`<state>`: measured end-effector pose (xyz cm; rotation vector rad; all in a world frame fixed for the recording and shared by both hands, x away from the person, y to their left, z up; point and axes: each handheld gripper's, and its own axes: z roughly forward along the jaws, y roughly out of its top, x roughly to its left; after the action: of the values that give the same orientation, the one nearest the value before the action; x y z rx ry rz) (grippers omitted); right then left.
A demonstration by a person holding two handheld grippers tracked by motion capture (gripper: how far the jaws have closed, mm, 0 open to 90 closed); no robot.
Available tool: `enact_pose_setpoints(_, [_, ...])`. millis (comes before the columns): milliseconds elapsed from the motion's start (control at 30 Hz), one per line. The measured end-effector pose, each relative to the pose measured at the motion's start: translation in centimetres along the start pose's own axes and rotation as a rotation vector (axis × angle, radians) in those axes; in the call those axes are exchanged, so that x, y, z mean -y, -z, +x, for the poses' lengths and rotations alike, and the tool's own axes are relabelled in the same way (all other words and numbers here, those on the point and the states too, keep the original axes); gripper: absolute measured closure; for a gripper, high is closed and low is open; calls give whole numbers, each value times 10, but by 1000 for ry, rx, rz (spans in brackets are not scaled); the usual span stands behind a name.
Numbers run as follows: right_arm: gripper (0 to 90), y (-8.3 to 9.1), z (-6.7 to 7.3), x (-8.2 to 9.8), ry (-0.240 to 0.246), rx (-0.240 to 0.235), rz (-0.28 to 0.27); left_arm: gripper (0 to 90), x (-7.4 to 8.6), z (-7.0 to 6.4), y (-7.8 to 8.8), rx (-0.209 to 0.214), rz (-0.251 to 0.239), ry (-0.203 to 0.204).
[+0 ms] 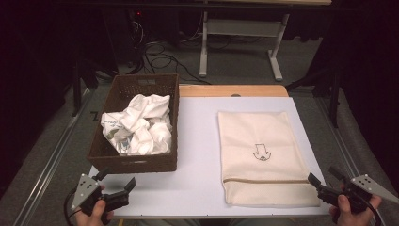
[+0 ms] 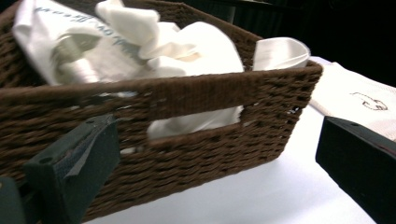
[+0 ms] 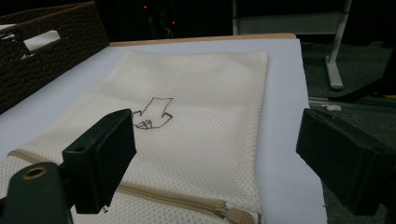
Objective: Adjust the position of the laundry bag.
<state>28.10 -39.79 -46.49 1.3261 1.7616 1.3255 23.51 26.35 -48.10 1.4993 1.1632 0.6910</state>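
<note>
Left hand-held gripper (image 1: 115,181): spread, empty, near basket (image 1: 141,162) | right hand-held gripper (image 1: 324,181): spread, at mesh bag (image 1: 263,155) corner

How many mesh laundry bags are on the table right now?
1. The cream mesh bag lies flat at the table's right, zipper end nearest the person. More might be hidden among the crumpled white laundry in the basket.

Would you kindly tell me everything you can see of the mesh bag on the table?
The mesh bag is a cream, fine-holed fabric pouch, rectangular and lying flat on the white table, right of the basket and apart from it. A small dark outline drawing sits near its middle. A tan zipper runs across its near end, closed as far as it shows, with its pull at the right. It looks empty. The right gripper hovers open at its near right corner.
</note>
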Motion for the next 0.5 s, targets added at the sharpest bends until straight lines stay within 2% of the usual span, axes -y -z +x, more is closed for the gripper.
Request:
enact_pose_setpoints(33, [126, 0, 0, 0, 0, 0, 0, 2, 0, 0, 0, 0, 0, 0])
enact_pose_setpoints(67, [134, -1, 1, -2, -2, -4, -3, 2, -1, -9, -4, 12, 3, -3])
enact_pose_setpoints(100, [134, -1, 1, -2, -2, -4, -3, 2, -1, -9, -4, 12, 3, -3])
enact_pose_setpoints(133, [142, -4, 1, -5, 6, 0, -3, 2, -3, -23, -11, 14, 15, -12])
enact_pose_setpoints(167, [142, -4, 1, -5, 6, 0, -3, 2, -3, -23, -11, 14, 15, -12])
enact_pose_setpoints(200, [148, -6, 2, -8, 4, -5, -5, 2, -3, -35, -17, 22, 24, -16])
enact_pose_setpoints(233, [148, -6, 2, -8, 4, -5, -5, 2, -3, -35, -17, 22, 24, -16])
enact_pose_setpoints(267, [152, -6, 2, -9, 3, -7, -3, 2, -3, -45, -22, 48, 38, -32])
enact_pose_setpoints(300, [152, -8, 1, -11, -3, -15, -2, 2, -3, -50, -24, 57, 41, -32])
enact_pose_setpoints(333, [152, -9, 1, -12, -9, -24, -2, 2, -3, -58, -28, 84, 50, -28])
enact_pose_setpoints(367, [152, -11, 0, -13, -13, -31, -3, 2, -4, -65, -32, 79, 60, -43])
enact_pose_setpoints(400, [153, -13, -1, -15, -12, -27, 1, 47, -4, -80, -37, 64, 53, -54])
enact_pose_setpoints(433, [153, -13, -1, -15, -12, -27, 1, 60, -4, -80, -37, 64, 53, -54])
enact_pose_setpoints(467, [154, -16, -3, -17, -16, -21, 7, 57, -3, -95, -43, 77, 68, -76])
enact_pose_setpoints(500, [154, -16, -3, -17, -16, -21, 7, 63, -3, -95, -43, 77, 68, -76])
